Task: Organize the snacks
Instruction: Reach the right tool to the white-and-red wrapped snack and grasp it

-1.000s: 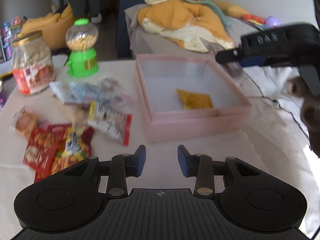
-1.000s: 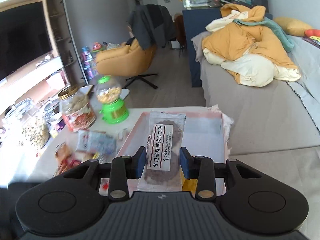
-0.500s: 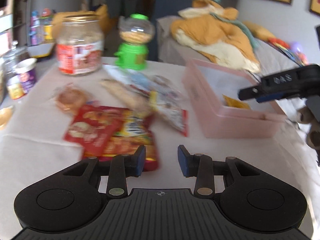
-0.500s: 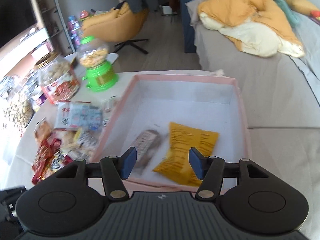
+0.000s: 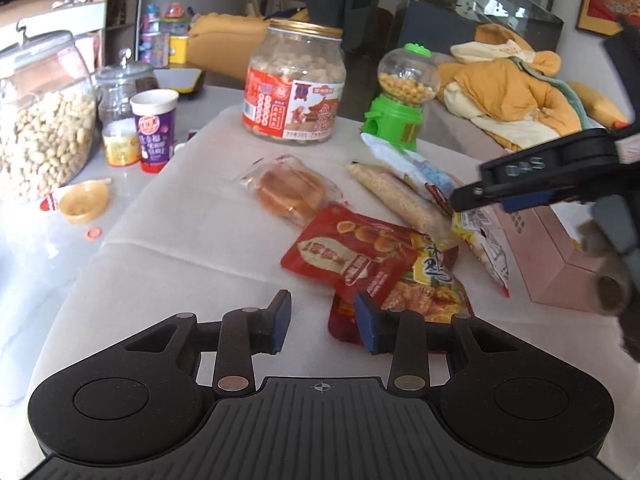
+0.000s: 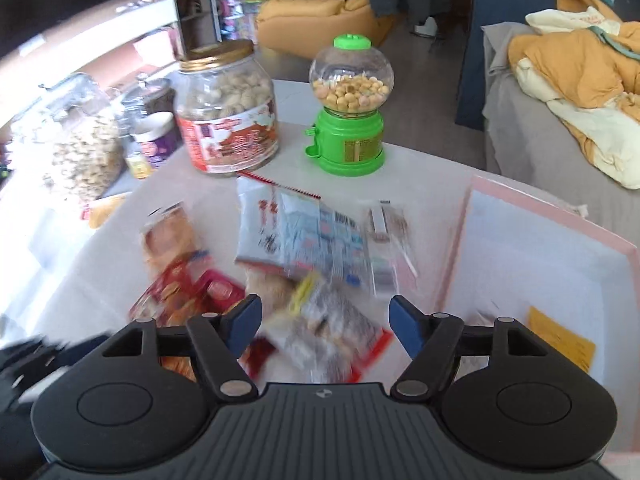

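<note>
A: Snacks in crinkly plastic packets lie heaped on the white-covered surface (image 5: pixel 192 240), nearly all of them outside the shallow pink box (image 6: pixel 560 220). Nearest the left tongs (image 5: pixel 322 322) sits a glossy red pouch printed with round cakes (image 5: pixel 348 256); the blue pads stand a little apart with nothing between them, and the right-hand pad hangs over the pouch's lower corner.

B: So a close here could nip only that corner?

A: That is my worry. The pouch overlaps an orange-and-yellow packet (image 5: pixel 430 288), so a shallow pinch may drag both, or slip off the slick film.

B: And the right tongs (image 6: pixel 325 326)?

A: Their jaws have just been opening and now stand wide, empty, above a blurred grey-and-yellow packet with a red edge (image 6: pixel 328 332). In the left view they reach across the pile as a dark bar (image 5: pixel 516 188).

B: Both tools over one heap, then.

A: Yes; they could knock each other or scatter the packets. Beyond lie a clear-wrapped round bun (image 5: pixel 290 196) and a pale blue-and-white bag (image 6: pixel 296 236), loosely stacked, so one tug may shift several.

B: Farther back?

A: A clear jar with a gold lid and red label (image 5: pixel 294 84) and a green gumball dispenser with a clear globe (image 6: pixel 348 108) stand upright; a wide sweep might tip them. A yellow packet (image 6: pixel 560 344) already rests inside the box.
</note>
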Tool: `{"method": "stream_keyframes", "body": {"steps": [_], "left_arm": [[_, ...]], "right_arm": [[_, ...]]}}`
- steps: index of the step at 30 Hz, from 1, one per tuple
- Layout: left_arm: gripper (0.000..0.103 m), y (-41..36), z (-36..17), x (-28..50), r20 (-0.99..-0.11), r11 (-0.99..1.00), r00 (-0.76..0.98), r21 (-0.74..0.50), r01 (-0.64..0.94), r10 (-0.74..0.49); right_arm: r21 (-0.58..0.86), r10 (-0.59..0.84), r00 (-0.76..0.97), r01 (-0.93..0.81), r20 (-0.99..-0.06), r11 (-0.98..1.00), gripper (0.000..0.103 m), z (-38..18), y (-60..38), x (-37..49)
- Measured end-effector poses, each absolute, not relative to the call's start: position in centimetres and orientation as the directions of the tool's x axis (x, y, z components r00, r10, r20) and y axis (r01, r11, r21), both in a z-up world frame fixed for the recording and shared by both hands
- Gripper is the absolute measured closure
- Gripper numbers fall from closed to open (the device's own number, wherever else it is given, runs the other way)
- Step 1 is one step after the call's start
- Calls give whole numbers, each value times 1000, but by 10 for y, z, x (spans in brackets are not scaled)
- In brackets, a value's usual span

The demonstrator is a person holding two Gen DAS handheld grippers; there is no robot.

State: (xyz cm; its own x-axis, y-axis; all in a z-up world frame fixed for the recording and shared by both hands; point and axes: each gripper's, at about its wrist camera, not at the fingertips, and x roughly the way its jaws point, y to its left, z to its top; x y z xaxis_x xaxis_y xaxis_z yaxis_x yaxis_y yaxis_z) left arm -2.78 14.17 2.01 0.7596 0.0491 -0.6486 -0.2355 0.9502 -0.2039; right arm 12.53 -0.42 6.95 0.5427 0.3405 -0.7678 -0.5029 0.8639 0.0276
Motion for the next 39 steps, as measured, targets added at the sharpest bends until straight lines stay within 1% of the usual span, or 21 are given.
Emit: {"method": "stream_keyframes", "body": {"steps": [1,2,3,5,6,8,11,14,19,20,22,23,24,27,29,32,36,37,39], "left_arm": [[63,144,19,-29,-650,949,759,-216,-231,37],[62,147,18,-31,-650,946,760,-229,-228,26],[62,149,18,-33,-641,943,767,-247,-224,14],[63,157,20,-36,-629,930,777,-287,-230,-2],[63,161,21,-37,-621,921,784,-311,-235,-9],[63,169,24,-37,-608,902,794,-356,-246,-23],[63,169,28,-29,-606,892,794,-379,-247,-38],[63,159,31,-25,-614,903,789,-355,-240,-31],[63,135,33,-22,-621,935,781,-309,-175,-59],[63,131,33,-21,-624,938,779,-302,-173,-57],[63,126,32,-19,-626,939,778,-297,-172,-55],[63,124,32,-18,-625,940,779,-296,-170,-56],[63,122,32,-18,-624,941,780,-295,-167,-57],[63,114,33,-15,-617,944,785,-288,-161,-54],[63,108,34,-12,-616,947,786,-285,-150,-61],[63,97,35,-11,-623,960,779,-255,-120,-68],[63,94,35,-12,-634,969,772,-219,-112,-55],[63,95,34,-12,-634,970,772,-215,-114,-50],[63,98,35,-14,-630,971,776,-205,-121,-36]], "right_arm": [[25,336,538,-504,-773,863,40,64,2,131],[17,327,533,-505,-780,863,50,59,8,135],[3,311,531,-502,-788,865,55,53,13,138],[-5,301,545,-489,-782,872,57,48,15,137],[0,302,538,-490,-787,872,62,48,14,135],[52,337,484,-511,-807,858,68,48,8,128],[114,400,429,-554,-810,825,68,51,-2,107],[168,448,373,-586,-813,793,68,48,-15,83],[165,486,366,-639,-794,751,68,47,-53,42],[166,488,370,-638,-791,752,67,48,-64,38],[165,487,388,-625,-782,763,57,50,-89,35],[156,481,406,-616,-777,772,48,51,-102,36],[134,463,434,-601,-773,788,41,52,-114,35],[39,368,529,-532,-765,846,41,51,-142,42],[12,327,580,-480,-746,877,41,50,-154,54],[84,359,574,-449,-736,889,41,48,-162,75],[85,343,611,-410,-713,908,40,38,-154,100],[113,351,592,-401,-726,909,39,34,-151,106],[211,417,516,-411,-748,887,39,26,-146,113]]}}
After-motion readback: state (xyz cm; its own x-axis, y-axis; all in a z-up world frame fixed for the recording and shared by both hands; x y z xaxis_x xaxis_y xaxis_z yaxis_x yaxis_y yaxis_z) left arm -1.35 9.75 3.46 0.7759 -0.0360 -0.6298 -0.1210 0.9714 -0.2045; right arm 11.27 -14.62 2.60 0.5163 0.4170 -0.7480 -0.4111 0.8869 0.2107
